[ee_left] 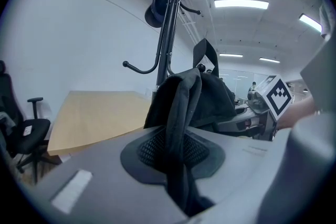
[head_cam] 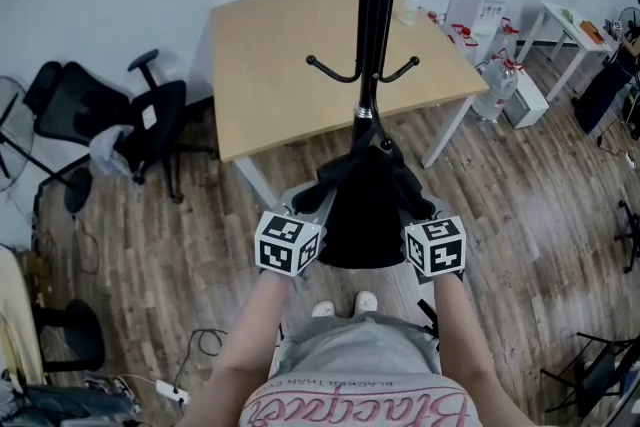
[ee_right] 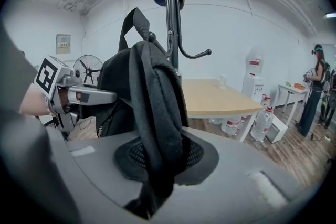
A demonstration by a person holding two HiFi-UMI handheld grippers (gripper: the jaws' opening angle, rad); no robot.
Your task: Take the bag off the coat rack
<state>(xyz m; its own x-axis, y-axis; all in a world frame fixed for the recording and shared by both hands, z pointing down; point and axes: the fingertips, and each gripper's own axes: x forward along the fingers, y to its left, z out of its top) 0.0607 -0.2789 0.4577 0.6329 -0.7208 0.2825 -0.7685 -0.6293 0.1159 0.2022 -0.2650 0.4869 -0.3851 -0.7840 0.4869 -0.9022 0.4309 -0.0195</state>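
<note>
Wood flooring (head_cam: 520, 215) and a pale table (head_cam: 300, 65) back the coat rack (head_cam: 375, 15), whose low hook (ee_right: 152, 37) seems to carry the black bag (head_cam: 362, 210) by its top loop (ee_right: 134, 17); left gripper (ee_left: 181, 176) and right gripper (ee_right: 157, 173), each clamped on a strap fold (ee_left: 181, 113), should rise evenly until that loop clears the hook.

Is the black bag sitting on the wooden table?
No, the bag is up at the coat rack, pinched by the left gripper and right gripper, with the table behind it.
</note>
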